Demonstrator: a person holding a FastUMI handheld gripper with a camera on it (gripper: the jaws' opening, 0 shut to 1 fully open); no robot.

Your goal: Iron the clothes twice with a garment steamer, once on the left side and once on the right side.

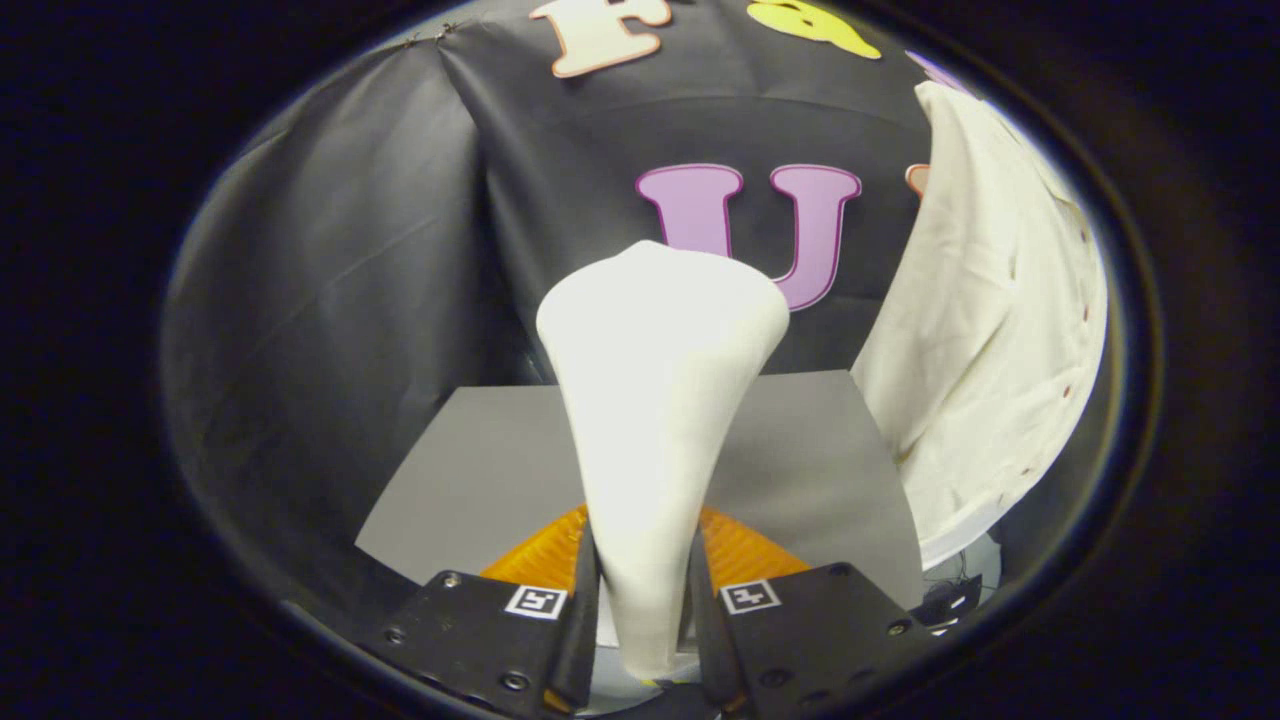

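Between fingers: hand-held gripper (645,600) clamps garment steamer (655,400) above tabletop (470,470); shirt (985,330) hangs right, apart; likely no pass underway.

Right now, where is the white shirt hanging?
In the gripper view, the white shirt hangs beyond the fingers and off to their right, beside the grey board. The gripper is shut on the garment steamer.

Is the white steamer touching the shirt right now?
No, the white garment steamer, clamped between the gripper's fingers, points at the wall, with a clear gap to the white shirt hanging beside it.
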